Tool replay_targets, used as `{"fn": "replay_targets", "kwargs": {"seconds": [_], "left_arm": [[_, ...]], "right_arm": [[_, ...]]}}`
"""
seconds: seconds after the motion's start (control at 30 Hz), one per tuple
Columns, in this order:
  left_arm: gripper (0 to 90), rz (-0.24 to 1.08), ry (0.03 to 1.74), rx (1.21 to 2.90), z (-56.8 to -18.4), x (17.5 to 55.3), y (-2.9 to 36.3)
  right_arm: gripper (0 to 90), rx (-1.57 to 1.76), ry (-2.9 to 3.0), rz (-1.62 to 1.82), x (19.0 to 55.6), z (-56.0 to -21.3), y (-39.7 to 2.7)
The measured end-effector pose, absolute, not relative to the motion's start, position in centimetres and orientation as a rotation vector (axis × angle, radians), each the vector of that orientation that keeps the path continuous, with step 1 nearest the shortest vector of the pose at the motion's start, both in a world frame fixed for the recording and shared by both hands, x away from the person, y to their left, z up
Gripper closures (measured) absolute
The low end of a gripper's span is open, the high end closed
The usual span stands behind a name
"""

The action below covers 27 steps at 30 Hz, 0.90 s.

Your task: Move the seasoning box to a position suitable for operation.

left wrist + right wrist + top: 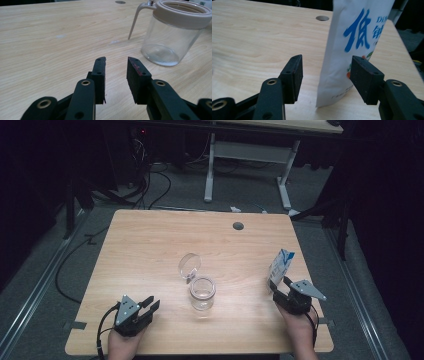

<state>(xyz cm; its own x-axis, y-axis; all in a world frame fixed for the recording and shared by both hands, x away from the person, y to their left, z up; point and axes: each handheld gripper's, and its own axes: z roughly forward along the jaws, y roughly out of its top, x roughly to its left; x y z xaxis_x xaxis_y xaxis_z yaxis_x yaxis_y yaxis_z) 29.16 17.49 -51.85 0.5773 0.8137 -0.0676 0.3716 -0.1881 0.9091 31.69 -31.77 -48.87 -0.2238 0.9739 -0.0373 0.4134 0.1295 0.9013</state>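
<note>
Right tool (325, 75) released, straddling the upright carton (354, 45); left tool (115, 75) released beside the jar (175, 32).

From up here I see a light wooden bench (150, 250) with a round grey grommet hole (238, 226) near its far edge. Grey carpet (60, 270) covers the floor around it, with metal rails (35, 292) running along both sides. Black cables (150, 185) snake across the floor at the back left. Beyond stands a second desk on white legs (210, 170). The room's edges are dark; light falls mainly on the bench.
</note>
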Motion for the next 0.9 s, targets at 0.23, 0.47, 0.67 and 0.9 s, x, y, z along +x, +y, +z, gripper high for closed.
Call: {"fn": "replay_targets", "kwargs": {"seconds": [0.23,0.47,0.67,0.9], "left_arm": [[68.9,0.555,1.000,1.774,-51.9,28.5,18.5],[69.0,0.556,0.979,1.785,-51.8,28.4,18.1],[69.0,0.547,0.960,1.794,-51.8,28.6,17.6],[69.0,0.529,0.938,1.793,-51.7,29.4,16.9]], "right_arm": [[49.0,1.349,1.698,0.985,33.0,-48.5,-31.5],[60.7,1.352,1.695,0.993,32.9,-48.5,-31.9],[71.2,1.353,1.695,0.988,32.5,-48.5,-32.4],[89.4,1.354,1.686,1.004,31.4,-48.7,-34.0]]}}
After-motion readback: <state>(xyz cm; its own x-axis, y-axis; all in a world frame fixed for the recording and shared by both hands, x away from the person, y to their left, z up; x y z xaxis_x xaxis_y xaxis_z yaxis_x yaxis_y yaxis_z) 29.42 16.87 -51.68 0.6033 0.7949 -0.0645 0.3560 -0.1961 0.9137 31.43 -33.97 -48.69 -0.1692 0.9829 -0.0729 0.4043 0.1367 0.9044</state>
